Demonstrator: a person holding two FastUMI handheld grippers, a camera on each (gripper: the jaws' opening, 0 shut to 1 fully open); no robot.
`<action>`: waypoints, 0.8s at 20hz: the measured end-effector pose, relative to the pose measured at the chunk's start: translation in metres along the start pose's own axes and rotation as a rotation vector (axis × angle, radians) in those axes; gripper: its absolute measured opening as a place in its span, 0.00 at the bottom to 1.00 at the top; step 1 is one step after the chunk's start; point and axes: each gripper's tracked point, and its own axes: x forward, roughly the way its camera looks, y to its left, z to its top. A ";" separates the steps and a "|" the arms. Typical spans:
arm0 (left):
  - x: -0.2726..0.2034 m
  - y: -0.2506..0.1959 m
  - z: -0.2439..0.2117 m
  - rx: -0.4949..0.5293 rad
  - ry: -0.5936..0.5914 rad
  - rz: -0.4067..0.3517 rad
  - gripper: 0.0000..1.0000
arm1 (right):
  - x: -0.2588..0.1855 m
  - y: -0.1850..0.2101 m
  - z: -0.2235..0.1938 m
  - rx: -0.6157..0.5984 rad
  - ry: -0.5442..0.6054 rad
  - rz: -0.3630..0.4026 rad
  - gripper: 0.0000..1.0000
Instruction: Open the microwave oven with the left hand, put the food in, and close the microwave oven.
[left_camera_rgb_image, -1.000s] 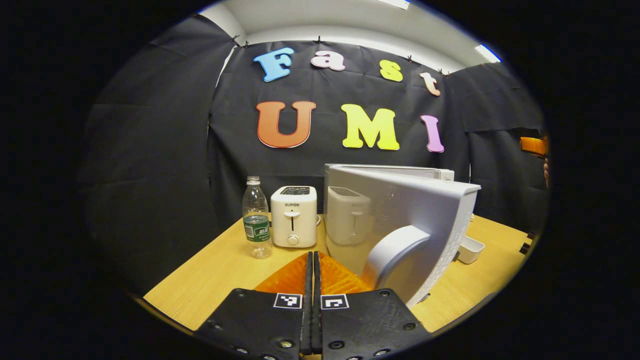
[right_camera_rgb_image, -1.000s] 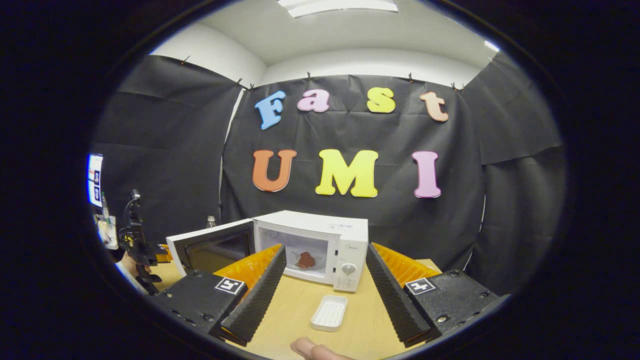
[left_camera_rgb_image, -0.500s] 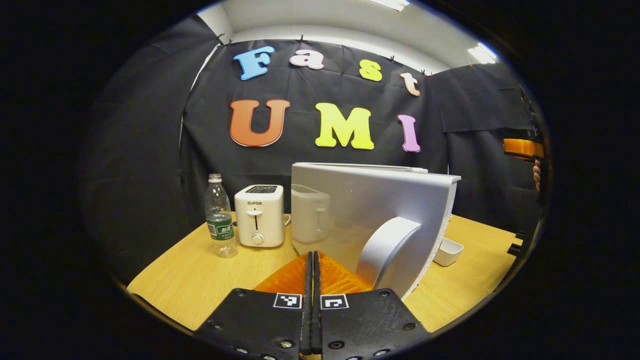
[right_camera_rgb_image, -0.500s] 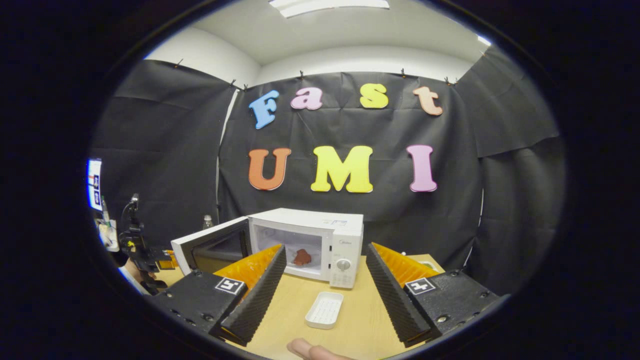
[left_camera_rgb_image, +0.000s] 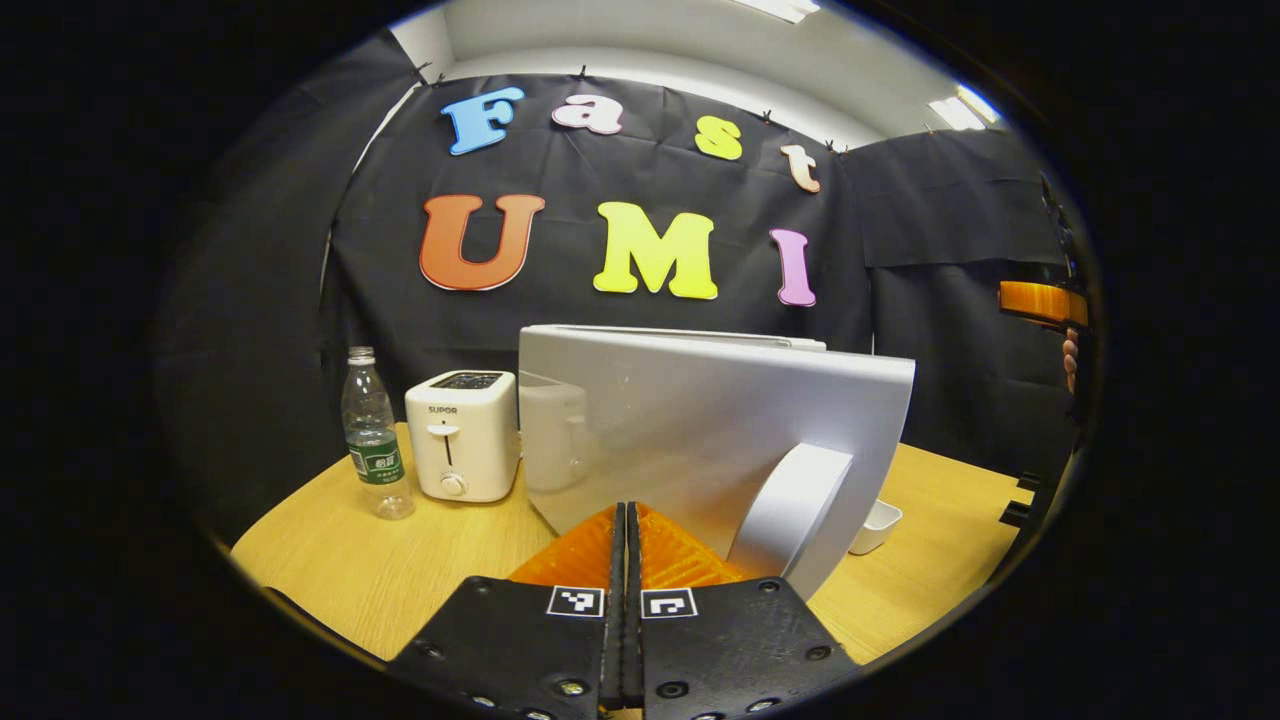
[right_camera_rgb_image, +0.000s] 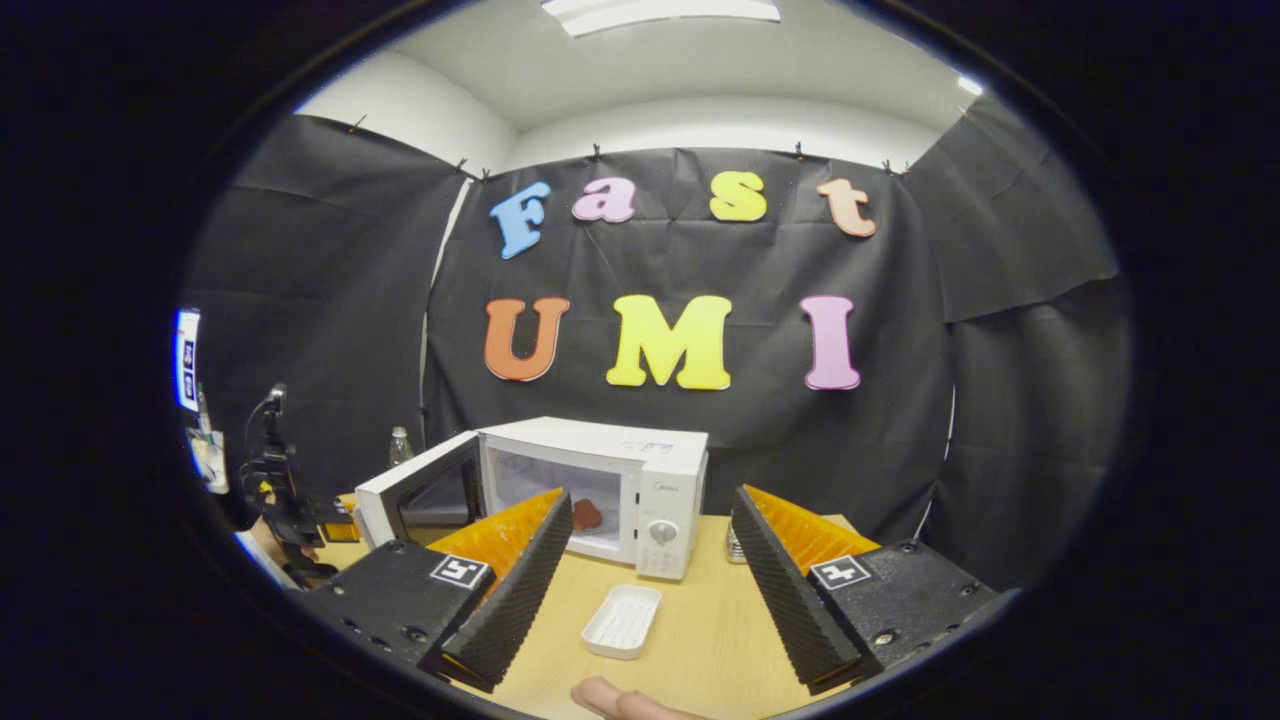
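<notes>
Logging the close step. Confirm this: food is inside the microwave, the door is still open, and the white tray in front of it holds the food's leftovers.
One error: the tray is empty, as the right gripper view shows. The food is inside the microwave and the door is open.

I see the food (right_camera_rgb_image: 587, 514) inside the microwave (right_camera_rgb_image: 640, 470) on the table (right_camera_rgb_image: 700, 640). A little tray (right_camera_rgb_image: 622, 621) lies before it. The toaster (left_camera_rgb_image: 462, 435) stands right of the bottle (left_camera_rgb_image: 372, 445).
</notes>
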 end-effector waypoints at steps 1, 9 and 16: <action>0.004 -0.006 -0.001 0.004 0.002 -0.011 0.00 | 0.001 -0.004 -0.001 0.002 0.002 -0.003 1.00; 0.052 -0.046 0.002 0.052 -0.005 -0.061 0.00 | 0.012 -0.032 -0.014 0.034 0.014 -0.003 1.00; 0.103 -0.077 -0.004 0.096 0.022 -0.088 0.00 | 0.033 -0.054 -0.036 0.071 0.040 0.004 1.00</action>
